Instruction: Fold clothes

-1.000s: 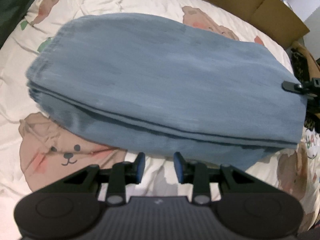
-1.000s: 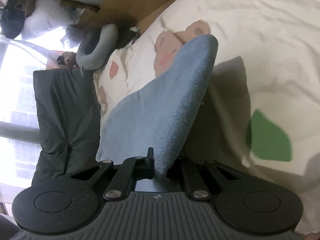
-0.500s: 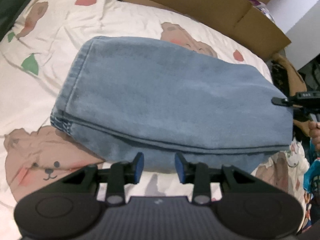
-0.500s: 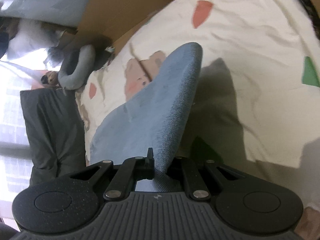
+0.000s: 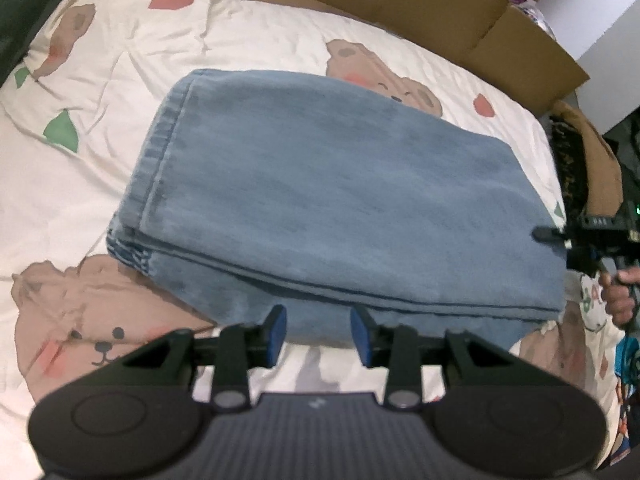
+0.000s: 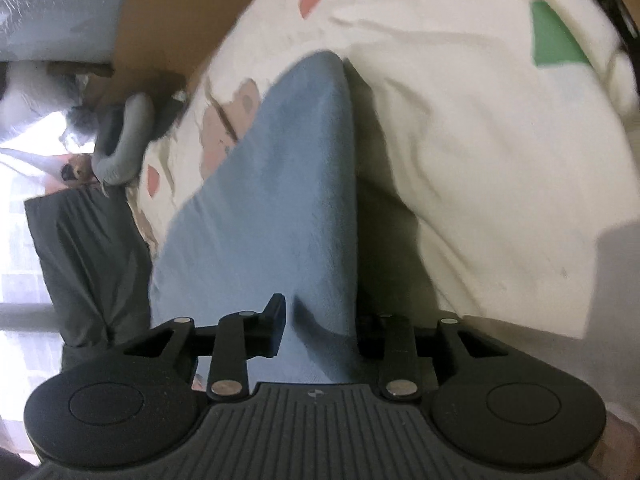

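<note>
1. Jaws of the left gripper (image 5: 316, 334) parted with nothing between them, blue pads hanging just short of the near edge of the folded jeans (image 5: 340, 208) at the bottom centre of the left wrist view.
2. Jaws of the right gripper (image 6: 320, 328) just opened, denim still lying between the two fingers but no longer pinched; gap visible beside the left-hand finger (image 6: 276, 328) in the right wrist view, right-hand finger mostly hidden behind the cloth.
3. Left gripper angled steeply downward over the bed, looking across the whole garment.
4. Right gripper tilted less steeply and rolled to one side, so the bed appears turned on end in its own view.
5. Jeans lying folded in several layers at the middle of the left wrist view, hem toward the left, stacked edges facing the camera, resting on a cream bedsheet (image 5: 100, 80) printed with bears, green leaves and red shapes.
6. Seen only from the left wrist: the right gripper as a dark shape (image 5: 584, 236) at the right edge, touching the far right end of the jeans, with part of a hand (image 5: 618, 296) just below it; brown cardboard (image 5: 420, 8) along the top.
7. Seen only from the right wrist: a grey curved cushion (image 6: 120, 140) at the left, dark fabric (image 6: 88, 264) below it, bright window light at the far left; picture somewhat blurred.
</note>
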Demonstrator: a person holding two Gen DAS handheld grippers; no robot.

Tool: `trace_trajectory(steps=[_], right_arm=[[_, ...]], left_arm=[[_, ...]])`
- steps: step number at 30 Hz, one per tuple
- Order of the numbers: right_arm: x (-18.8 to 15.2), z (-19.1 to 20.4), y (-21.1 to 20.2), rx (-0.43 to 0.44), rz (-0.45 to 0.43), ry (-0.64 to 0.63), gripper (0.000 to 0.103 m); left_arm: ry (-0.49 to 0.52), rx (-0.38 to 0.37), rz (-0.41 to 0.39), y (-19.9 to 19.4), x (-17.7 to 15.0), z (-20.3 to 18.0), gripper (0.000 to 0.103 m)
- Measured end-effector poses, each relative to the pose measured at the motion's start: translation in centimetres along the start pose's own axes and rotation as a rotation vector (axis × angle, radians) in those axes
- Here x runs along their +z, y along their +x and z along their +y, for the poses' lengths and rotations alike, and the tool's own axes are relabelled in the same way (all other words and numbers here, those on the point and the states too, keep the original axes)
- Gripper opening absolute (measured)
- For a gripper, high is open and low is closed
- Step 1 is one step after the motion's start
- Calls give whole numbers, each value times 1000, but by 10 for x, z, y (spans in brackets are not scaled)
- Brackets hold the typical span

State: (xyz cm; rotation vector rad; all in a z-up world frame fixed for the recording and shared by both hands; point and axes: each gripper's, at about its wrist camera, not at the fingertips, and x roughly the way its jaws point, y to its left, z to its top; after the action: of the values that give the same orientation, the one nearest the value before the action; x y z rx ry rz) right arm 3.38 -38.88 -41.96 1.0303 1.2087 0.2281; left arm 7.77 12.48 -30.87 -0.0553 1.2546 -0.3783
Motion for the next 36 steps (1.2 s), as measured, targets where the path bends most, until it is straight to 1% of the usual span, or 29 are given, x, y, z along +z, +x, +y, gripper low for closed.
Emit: trace_trajectory(steps=[2, 5, 7, 9, 11, 12, 15, 17, 21, 23, 24, 25, 26, 27, 30, 32, 33, 35, 36], right_arm=[[-6, -6, -1, -24, 17, -8, 40], [-18, -13, -5, -9, 45, 1, 41], [-27, -15, -7, -19, 69, -10, 45], [-37, -19, -9, -31, 97, -11, 45], [-45, -22, -13, -17, 108, 10, 44], [-48, -24, -16, 3, 109, 27, 44], [-56, -30, -27, 106, 87, 93, 44], [-61, -39, -33, 149, 56, 147, 44], [-76, -56, -28, 133, 20, 229, 44], [-83, -60, -23, 126, 3, 243, 44], [-85, -59, -23, 116, -5, 236, 39], [-86, -58, -23, 88, -16, 224, 28], [-88, -57, -24, 87, -25, 201, 20], [-88, -58, -26, 104, -32, 196, 19], [-87, -55, -26, 106, -39, 189, 19], [-84, -52, -25, 95, -35, 192, 20], [-83, -52, -26, 89, -33, 195, 22], [-81, -51, -27, 67, -35, 193, 31], [-80, -49, -28, 53, -53, 185, 32]], left_arm=[[0, 1, -2, 2, 3, -1, 38], [5, -4, -5, 1, 5, -2, 39], [9, -9, -6, 4, 7, -5, 39], [15, -15, -7, 6, 9, -8, 39], [23, -23, -9, 8, 11, -12, 39], [28, -28, -9, 9, 13, -13, 39], [45, -41, -11, 12, 18, -20, 39], [60, -51, -11, 16, 21, -26, 39], [103, -65, -3, 27, 28, -40, 39], [124, -70, 1, 33, 31, -46, 39], [134, -73, 3, 35, 33, -48, 39], [146, -77, 6, 38, 34, -51, 39], [158, -81, 9, 41, 36, -54, 39], [170, -86, 13, 44, 37, -57, 39], [200, -106, 21, 53, 40, -67, 39], [214, -125, 27, 61, 41, -75, 38], [222, -132, 30, 64, 41, -79, 37], [245, -133, 31, 72, 41, -87, 36], [253, -129, 29, 75, 41, -90, 31]])
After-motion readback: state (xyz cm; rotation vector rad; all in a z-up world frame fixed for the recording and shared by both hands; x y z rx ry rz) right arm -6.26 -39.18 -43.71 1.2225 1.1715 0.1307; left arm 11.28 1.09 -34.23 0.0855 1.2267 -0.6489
